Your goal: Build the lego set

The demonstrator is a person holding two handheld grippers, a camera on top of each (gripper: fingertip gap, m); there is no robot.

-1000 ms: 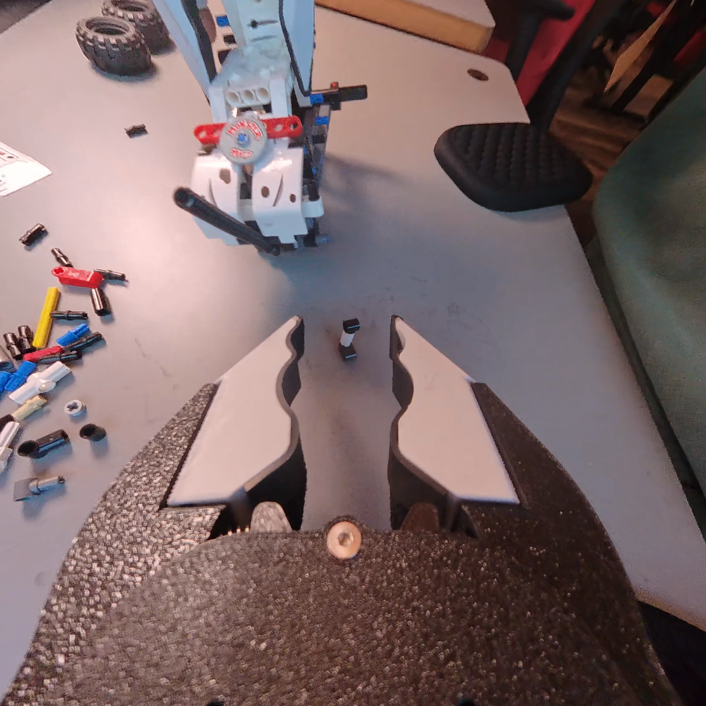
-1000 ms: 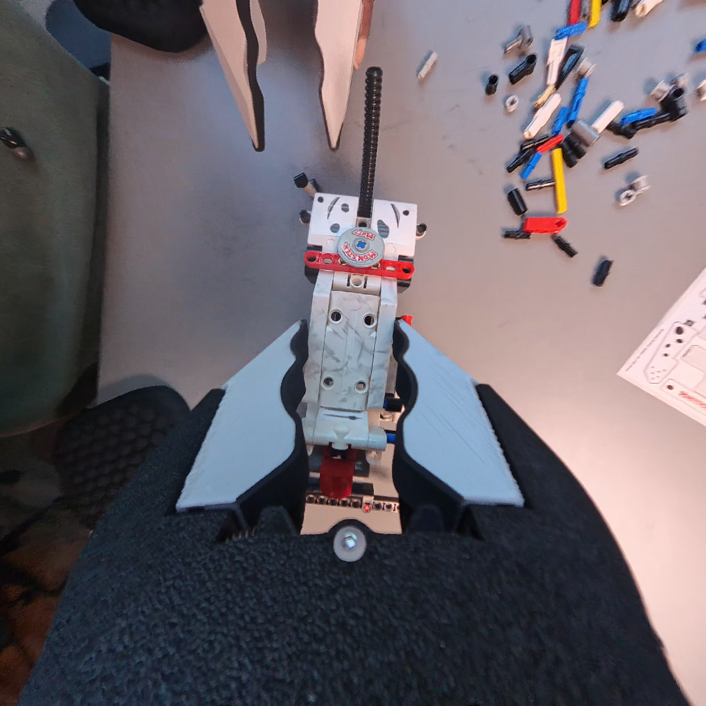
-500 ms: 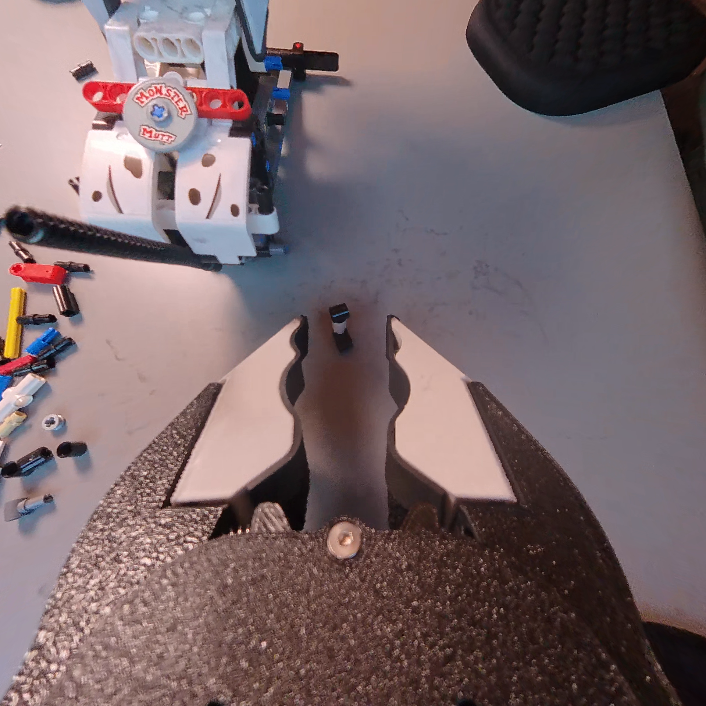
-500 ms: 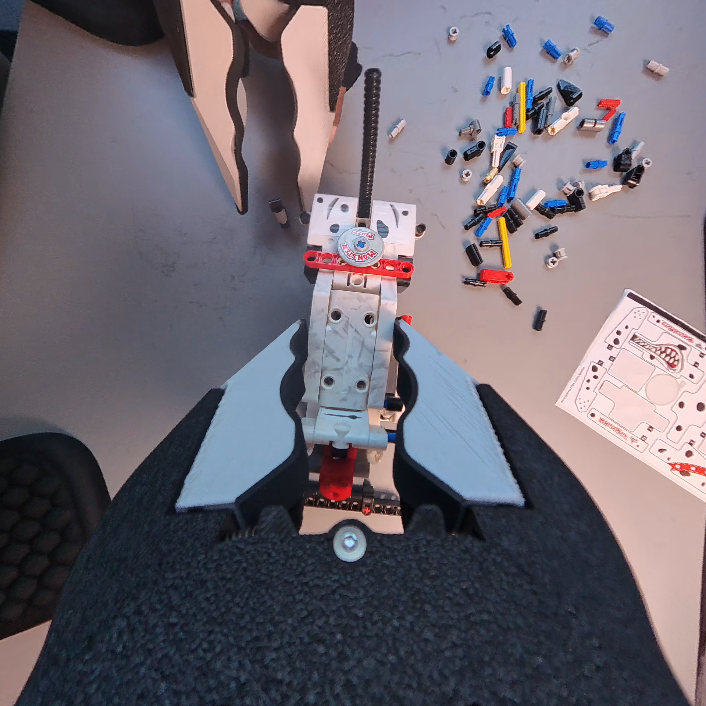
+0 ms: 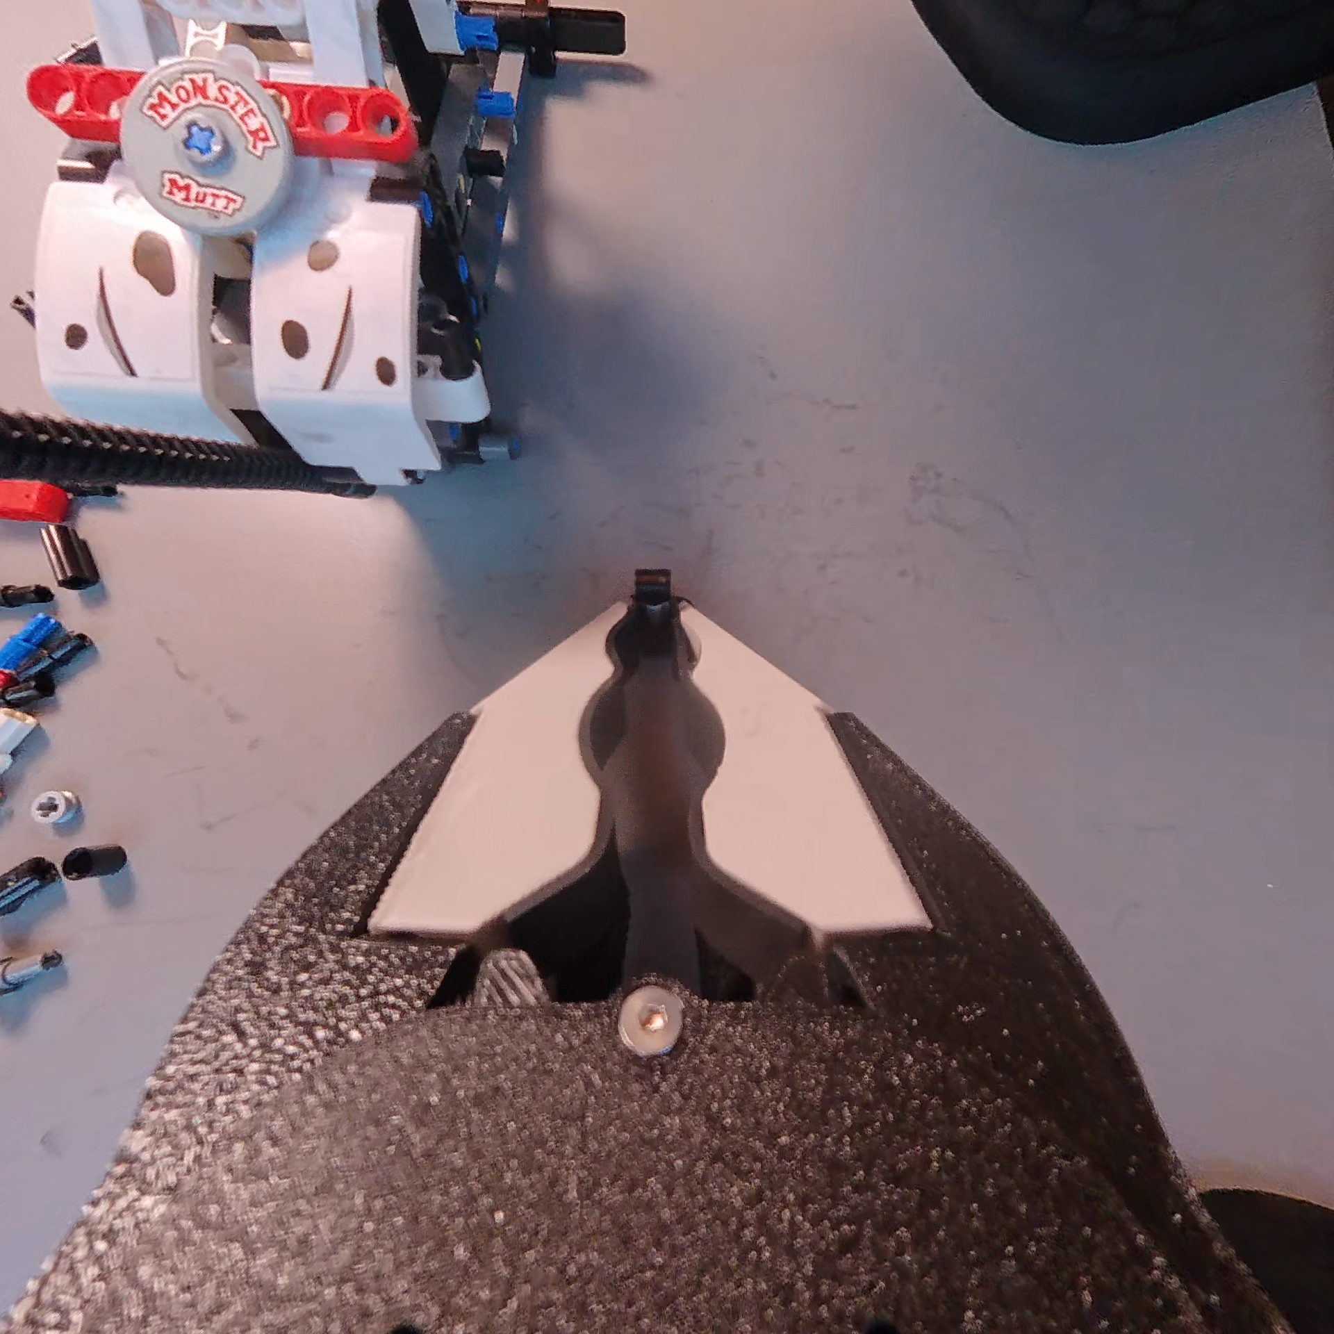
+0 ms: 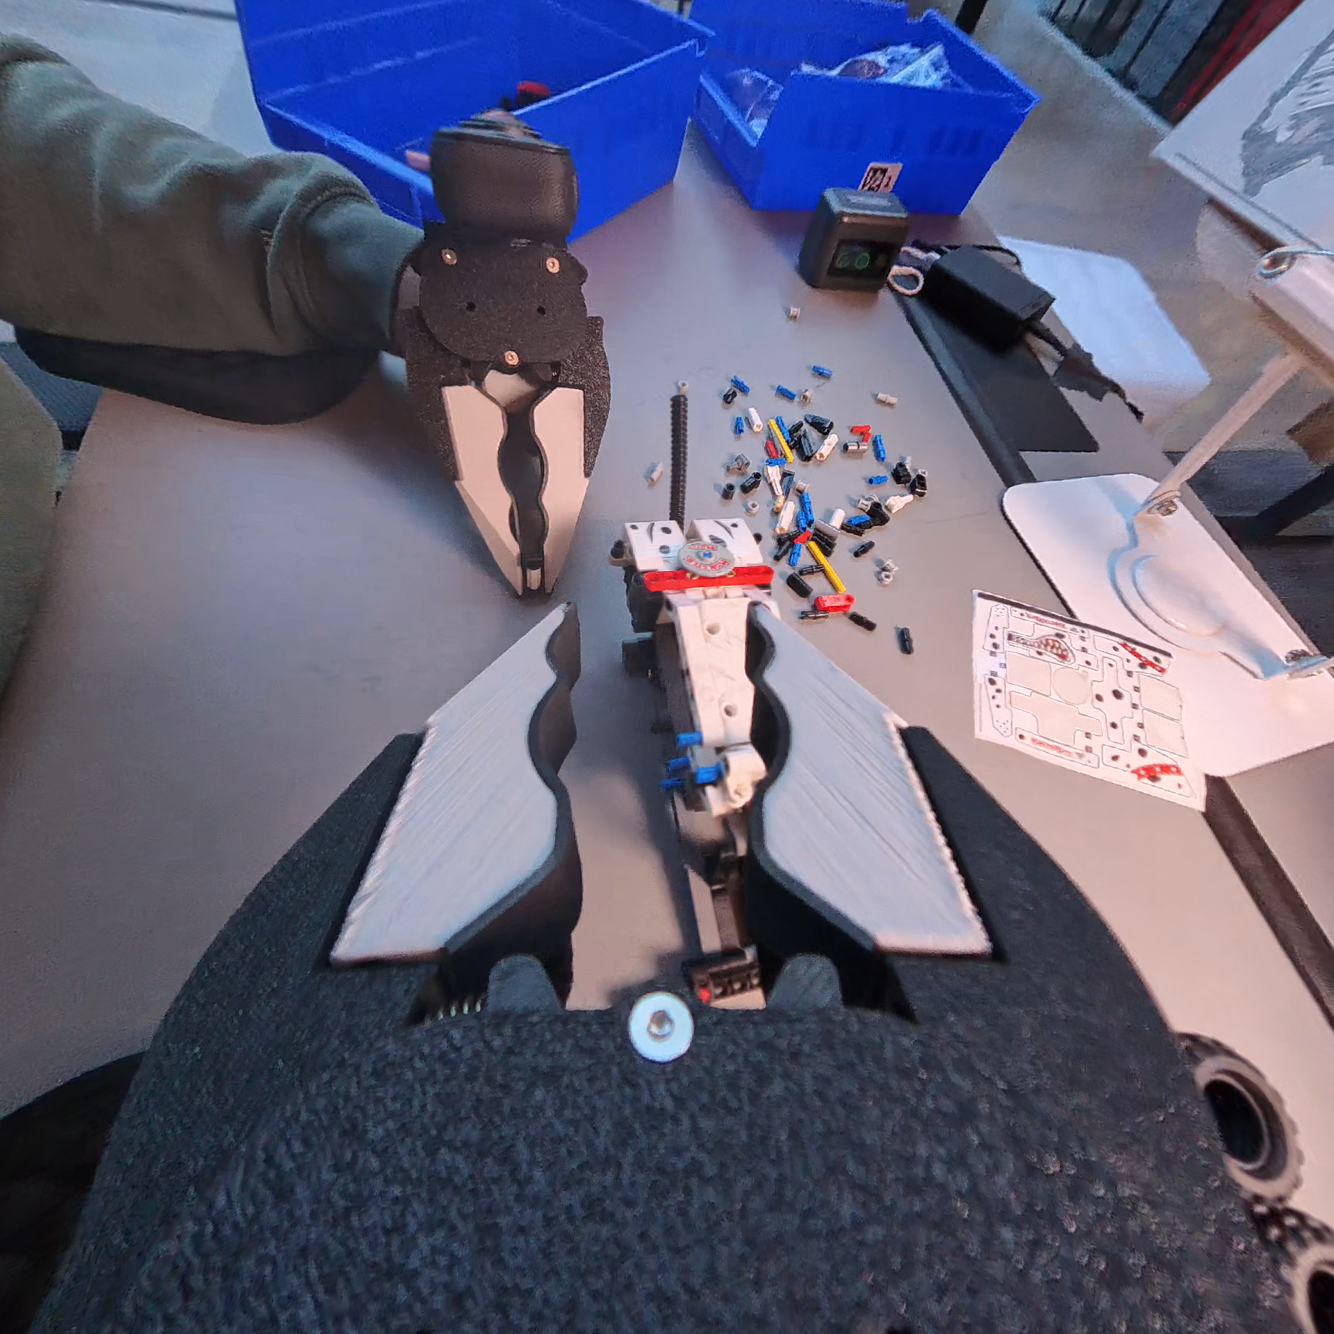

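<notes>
The white Lego truck model with a red beam and a grey round disc lies on the grey table. It also shows in the right wrist view. My left gripper is shut on a small black-and-white pin at its tips, low over the table. In the right wrist view the left gripper stands just left of the model's front. My right gripper is open, and the model lies between its fingers, close against the right finger.
Several loose small Lego parts lie beyond the model, also at the left in the left wrist view. Two blue bins stand at the back. A sticker sheet, a white stand base and black tyres sit on the right. Left tips to right tips: about 15 centimeters.
My left gripper has closed on the small black-and-white pin. My right gripper has opened off the model, and its view has tilted up toward the far table.
</notes>
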